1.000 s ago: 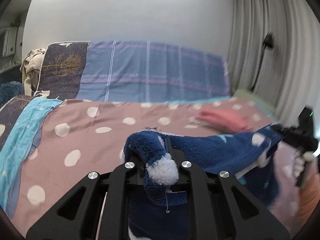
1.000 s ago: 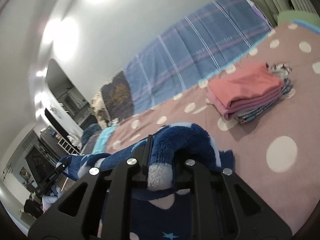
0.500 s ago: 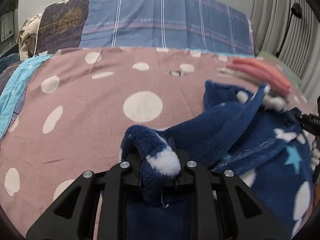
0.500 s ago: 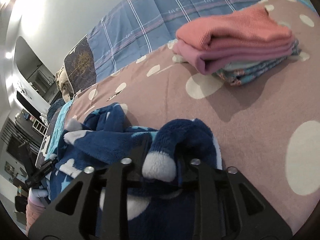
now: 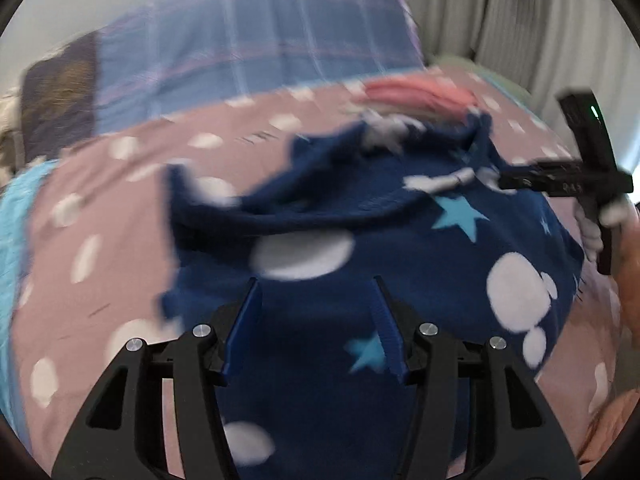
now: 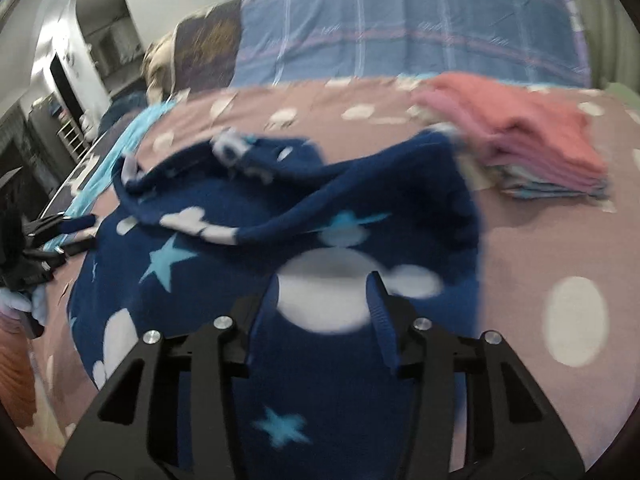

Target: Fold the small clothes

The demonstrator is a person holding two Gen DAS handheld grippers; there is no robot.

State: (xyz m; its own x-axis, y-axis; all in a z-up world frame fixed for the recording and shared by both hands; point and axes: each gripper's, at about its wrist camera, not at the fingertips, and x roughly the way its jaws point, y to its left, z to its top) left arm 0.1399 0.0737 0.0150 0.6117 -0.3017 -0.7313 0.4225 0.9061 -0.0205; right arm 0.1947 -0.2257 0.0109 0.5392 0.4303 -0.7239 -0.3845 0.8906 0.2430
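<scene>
A navy fleece garment (image 5: 400, 248) with white spots and light blue stars lies spread on the pink polka-dot bedspread (image 5: 100, 208); it also shows in the right wrist view (image 6: 280, 224). Its far edge is bunched and partly folded over. My left gripper (image 5: 316, 300) is open and empty above the garment's near edge. My right gripper (image 6: 324, 292) is open and empty above the garment's near right part. The right gripper also shows at the right edge of the left wrist view (image 5: 568, 180), and the left gripper at the left edge of the right wrist view (image 6: 60, 232).
A stack of folded pink and coral clothes (image 6: 528, 144) sits on the bed beyond the garment to the right. A blue plaid cover (image 6: 400, 32) hangs against the wall behind. Curtains (image 5: 540, 32) hang at the right. A light blue sheet (image 5: 20, 220) lies along the left.
Both grippers let go of the fleece garment and opened. The garment dropped flat onto the bed, and both grippers pulled back toward its near edge.
</scene>
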